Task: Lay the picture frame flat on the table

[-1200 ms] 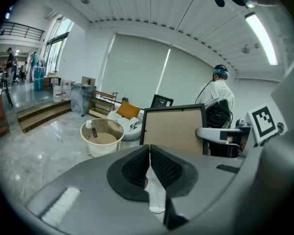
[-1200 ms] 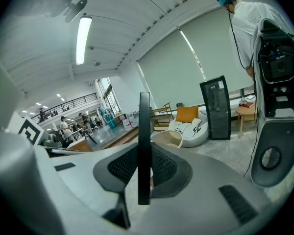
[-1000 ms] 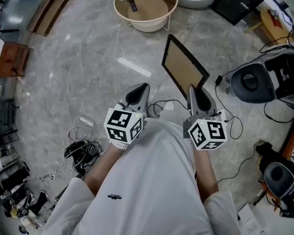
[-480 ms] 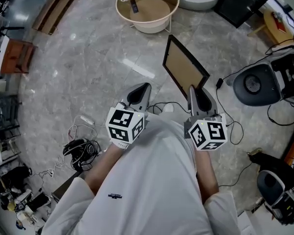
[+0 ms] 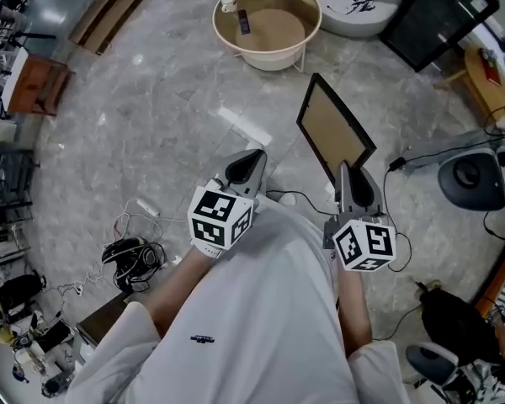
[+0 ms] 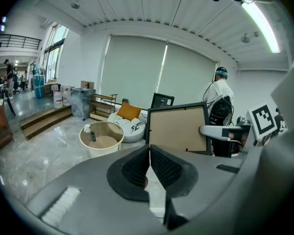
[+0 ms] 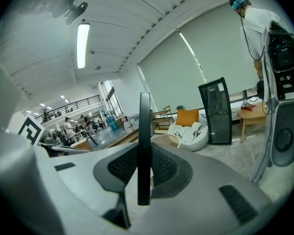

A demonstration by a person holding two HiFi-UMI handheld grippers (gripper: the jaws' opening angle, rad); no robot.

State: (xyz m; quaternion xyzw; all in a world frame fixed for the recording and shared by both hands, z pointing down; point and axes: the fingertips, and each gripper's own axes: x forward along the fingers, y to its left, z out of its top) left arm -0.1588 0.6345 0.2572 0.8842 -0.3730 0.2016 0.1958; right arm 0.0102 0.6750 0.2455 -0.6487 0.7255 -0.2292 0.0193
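Head view, change: the marble floor (image 5: 151,99) and the round tabletop (image 5: 265,60) with a raised rim, top centre, sit differently in the picture than a second ago. My two grippers hold their places against my body, so I judge I am walking.
Head view, meaning: the laying-down has not begun. The picture frame (image 5: 332,129) is still upright over the floor, right of centre, well apart from the tabletop.
Head view, right gripper (image 5: 352,175): clamped on the frame's lower edge.
Left gripper view, left gripper (image 6: 149,151): pads together, nothing between them.
Left gripper view, frame (image 6: 179,129): centre right, a thin black border around a plain brown backing that faces me. My right gripper (image 6: 213,130) holds its right edge.
Right gripper view, frame (image 7: 144,126): seen edge-on, a slim dark bar standing straight up at the centre.
Right gripper view, grip (image 7: 144,153): both ribbed pads press on that bar.
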